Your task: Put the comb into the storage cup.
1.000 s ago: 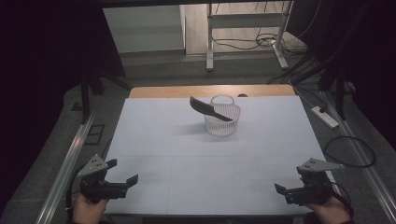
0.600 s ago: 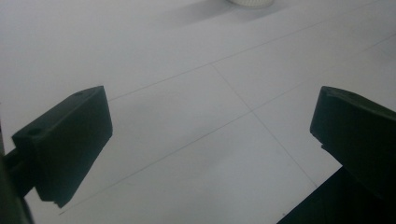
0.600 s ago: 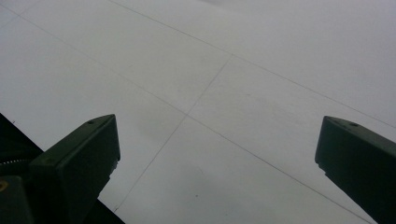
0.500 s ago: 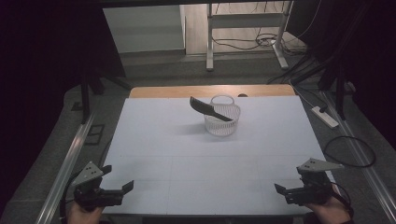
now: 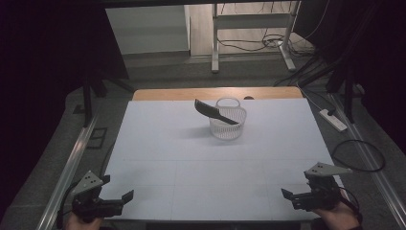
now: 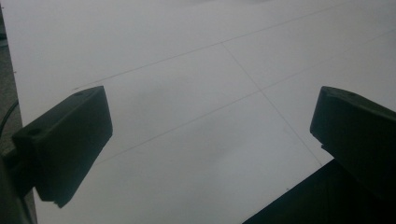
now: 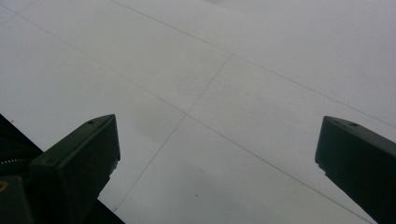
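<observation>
**Both grippers idle at near edge, basket w/ comb far centre**

Big white table sheet [image 5: 191, 158], faint grid lines across it; bare wood strip of table [image 5: 182, 94] visible past its far edge. Dark curtains both sides, grey floor beyond w/ white frame legs [image 5: 215, 48] and loose cables. White power strip [image 5: 335, 120] on floor right of table, black cable loop [image 5: 359, 155] nearer.

Far centre of sheet: small white mesh basket [image 5: 228, 125] w/ loop handle at back, standing upright. Black comb [image 5: 215, 112] propped across it, tilted, wide end sticking up and out to left over rim, narrow end down inside toward right.

Near left corner: left gripper [image 5: 125, 198] in a hand [image 5: 84, 221], jaws pointing right along near edge, spread wide, nothing btwn them. In left gripper view, jaws wide apart over bare sheet, table's near edge cutting across lower right.

Near right corner: right gripper [image 5: 287, 196] in a hand [image 5: 337, 218], jaws pointing left, also spread wide, empty. Right gripper view: just bare sheet btwn jaws.

Both grippers well apart from basket and from each other.
</observation>
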Demonstrator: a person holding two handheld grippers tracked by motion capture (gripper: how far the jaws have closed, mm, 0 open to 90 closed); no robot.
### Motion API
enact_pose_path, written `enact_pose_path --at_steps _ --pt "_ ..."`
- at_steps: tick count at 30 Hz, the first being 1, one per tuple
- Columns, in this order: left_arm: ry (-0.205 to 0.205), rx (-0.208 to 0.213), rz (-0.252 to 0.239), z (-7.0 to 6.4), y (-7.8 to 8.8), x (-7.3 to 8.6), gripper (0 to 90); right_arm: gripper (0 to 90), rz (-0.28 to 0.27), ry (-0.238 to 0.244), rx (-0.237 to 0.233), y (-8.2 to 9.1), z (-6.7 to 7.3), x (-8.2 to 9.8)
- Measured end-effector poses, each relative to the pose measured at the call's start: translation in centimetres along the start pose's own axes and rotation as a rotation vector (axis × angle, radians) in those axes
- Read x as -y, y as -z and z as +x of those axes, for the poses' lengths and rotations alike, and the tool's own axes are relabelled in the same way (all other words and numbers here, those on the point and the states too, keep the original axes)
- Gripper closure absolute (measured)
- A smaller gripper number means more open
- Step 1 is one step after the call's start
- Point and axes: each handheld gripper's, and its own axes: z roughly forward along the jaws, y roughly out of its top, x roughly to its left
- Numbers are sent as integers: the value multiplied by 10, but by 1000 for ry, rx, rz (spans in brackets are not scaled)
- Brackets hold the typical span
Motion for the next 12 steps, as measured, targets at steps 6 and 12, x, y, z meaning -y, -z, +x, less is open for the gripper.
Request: enact_pose_path --at_steps 6,12 --pt "-3 -21 17 -2 0 1 2 4 1 1 3 0 0 0" --pt "11 -13 18 0 -1 0 6 4 3 6 6 -1 0 0"
